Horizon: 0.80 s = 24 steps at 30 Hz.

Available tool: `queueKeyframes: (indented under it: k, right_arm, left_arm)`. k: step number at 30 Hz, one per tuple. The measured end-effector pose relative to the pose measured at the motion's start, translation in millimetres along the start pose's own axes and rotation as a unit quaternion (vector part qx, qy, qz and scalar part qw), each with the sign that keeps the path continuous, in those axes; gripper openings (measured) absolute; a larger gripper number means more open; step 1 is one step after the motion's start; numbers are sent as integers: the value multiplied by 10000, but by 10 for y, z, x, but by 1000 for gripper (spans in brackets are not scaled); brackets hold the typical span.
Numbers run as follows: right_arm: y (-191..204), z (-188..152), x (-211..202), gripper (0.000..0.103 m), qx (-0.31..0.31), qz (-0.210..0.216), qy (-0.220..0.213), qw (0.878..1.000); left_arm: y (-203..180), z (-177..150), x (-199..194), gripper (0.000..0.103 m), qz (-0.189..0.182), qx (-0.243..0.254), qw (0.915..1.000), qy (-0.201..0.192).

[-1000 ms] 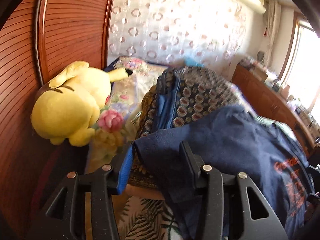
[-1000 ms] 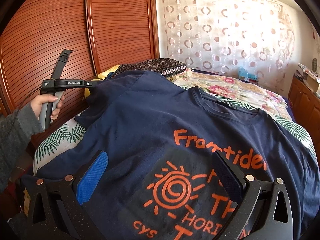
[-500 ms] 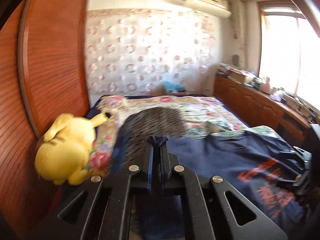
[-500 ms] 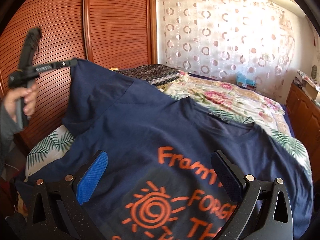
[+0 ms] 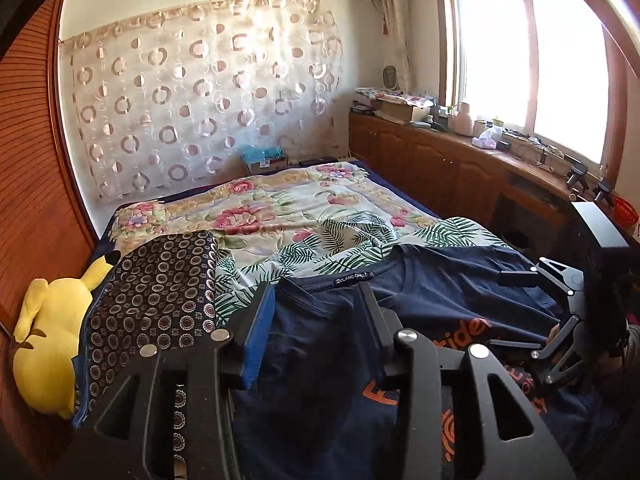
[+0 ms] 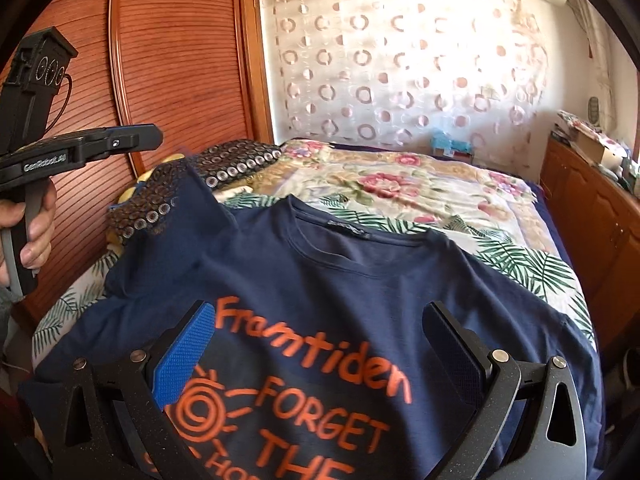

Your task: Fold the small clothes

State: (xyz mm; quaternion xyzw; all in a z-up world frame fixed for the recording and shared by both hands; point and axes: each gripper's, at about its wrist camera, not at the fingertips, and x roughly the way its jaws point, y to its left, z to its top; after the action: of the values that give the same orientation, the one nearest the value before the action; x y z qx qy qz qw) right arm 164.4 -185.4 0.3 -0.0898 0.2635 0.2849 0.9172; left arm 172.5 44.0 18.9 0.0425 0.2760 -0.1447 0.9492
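Left gripper (image 5: 316,312) now wide and empty, having let go the sleeve it pinched a moment ago; right gripper (image 6: 320,344) wide over the print; navy T-shirt (image 6: 320,272) flat on the bed (image 6: 400,176), so sleeve fold likely placed; next grab pending.

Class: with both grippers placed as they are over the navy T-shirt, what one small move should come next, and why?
Probably lower the left gripper and close it on the T-shirt's left sleeve, to fold it inward. Both grippers are open and hold nothing; the right gripper hangs over the print. The sleeve sticks up, rumpled against the patterned pillow, while the shirt lies front up on the bed.
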Motion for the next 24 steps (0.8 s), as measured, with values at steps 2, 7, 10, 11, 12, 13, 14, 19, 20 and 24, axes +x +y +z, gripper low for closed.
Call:
queueKeyframes:
  k: [2,7,10,11,12,13,14,19,20,24]
  right_arm:
    - [11,45,39,103,-1,89,44,10000]
    - [-27,242,251,95,-121,415,209,9988]
    - [-10,314,402,87,-273,650,286,9971]
    - [12,349,471,86,-336,699,335,9964]
    - [34,377,546,83,-390,748,398,9956]
    - [36,404,616,82,-425,783,462,9949]
    - [47,422,695,81,-457,807,532,9943]
    - [64,495,1120,63,-558,921,975,9894]
    - [69,500,1189,60,-555,903,1068,9886]
    - [32,516,1395,48,-497,852,1337,9861]
  left_arm:
    - [44,-17,-3,53,31,-37,10000,66]
    - [265,-169,-67,80,208,-267,9994,86]
    - [400,-318,-116,80,390,-415,9983,129]
    - [440,-369,-128,80,466,-467,9977,132]
    - [483,-439,-163,80,549,-535,9970,140]
    - [509,-472,-162,80,577,-566,9966,154]
    - [541,-512,-172,80,607,-612,9961,172]
    - [636,-716,-202,80,759,-740,9940,264]
    - [644,-757,-208,80,755,-759,9939,280]
    - [622,-882,-209,80,710,-846,9933,349]
